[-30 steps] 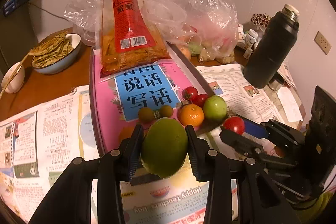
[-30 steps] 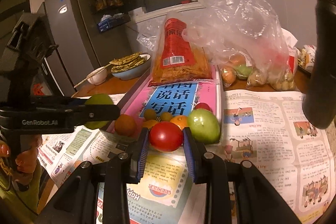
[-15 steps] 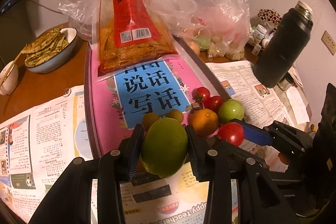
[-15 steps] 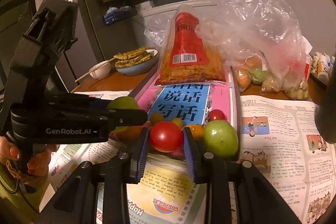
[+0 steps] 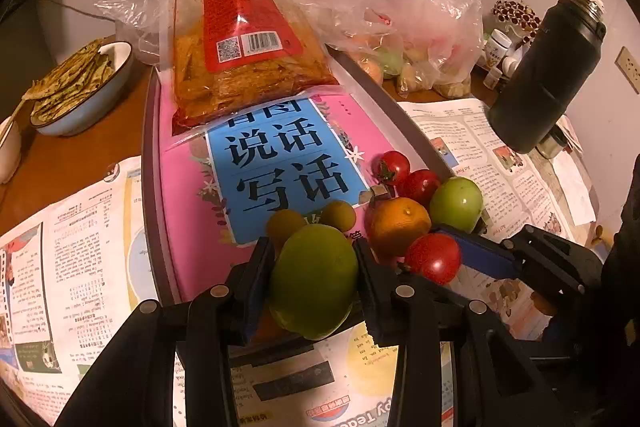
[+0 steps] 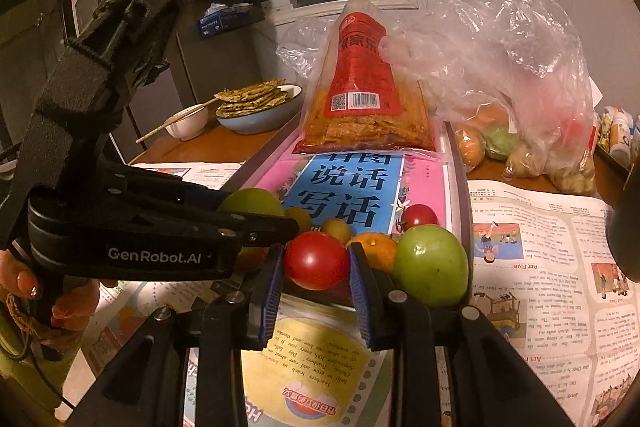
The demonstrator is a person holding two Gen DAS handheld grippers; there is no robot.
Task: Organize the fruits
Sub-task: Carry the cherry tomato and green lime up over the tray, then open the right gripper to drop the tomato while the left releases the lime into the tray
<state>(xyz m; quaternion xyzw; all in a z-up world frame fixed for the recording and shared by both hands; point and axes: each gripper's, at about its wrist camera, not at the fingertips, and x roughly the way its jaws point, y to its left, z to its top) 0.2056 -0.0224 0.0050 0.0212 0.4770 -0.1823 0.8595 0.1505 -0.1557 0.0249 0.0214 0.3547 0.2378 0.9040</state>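
My left gripper is shut on a large green fruit, held over the near edge of the tray lined with a pink and blue book. My right gripper is shut on a red tomato, also seen in the left wrist view, just at the tray's near right corner. On the tray lie an orange, a green apple, two red tomatoes and two small yellow-green fruits. The green fruit also shows in the right wrist view.
A red snack bag lies on the tray's far end. A plastic bag of fruit sits behind it. A black thermos stands at the right. A bowl of pancakes is at the left. Newspapers cover the table.
Both grippers have moved forward toward the fruit on the tray, each still holding its fruit. The red tomato now sits right beside the orange and green apple.
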